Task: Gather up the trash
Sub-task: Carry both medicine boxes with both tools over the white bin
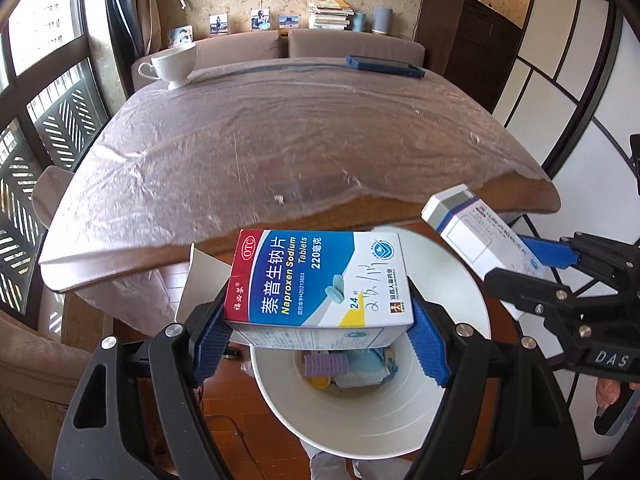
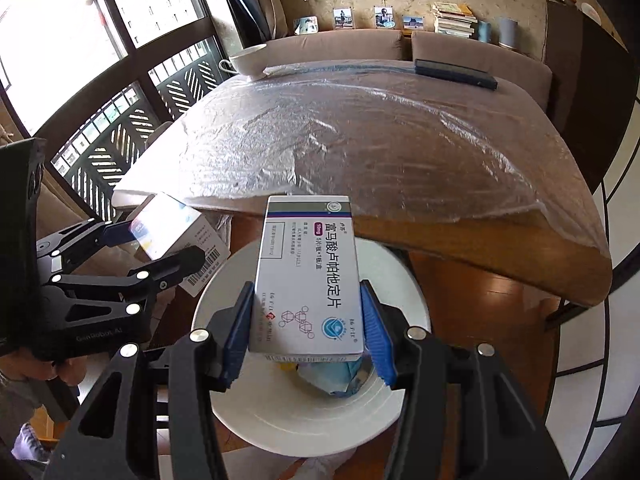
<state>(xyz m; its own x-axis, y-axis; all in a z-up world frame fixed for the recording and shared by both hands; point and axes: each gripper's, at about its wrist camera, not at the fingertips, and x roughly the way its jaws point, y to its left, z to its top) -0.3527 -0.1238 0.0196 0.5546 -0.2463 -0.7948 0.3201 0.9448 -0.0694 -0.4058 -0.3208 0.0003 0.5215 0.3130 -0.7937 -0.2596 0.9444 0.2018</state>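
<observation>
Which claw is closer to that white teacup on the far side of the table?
Left. The left claw holds its box on the teacup's side of the bin; the right claw hangs further over, away from it.

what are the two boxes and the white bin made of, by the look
Naproxen box and purple-striped box: printed glossy cardboard, by the sharp folded edges and sheen. White bin: probably smooth moulded plastic, with faint ridged rings inside.
</observation>
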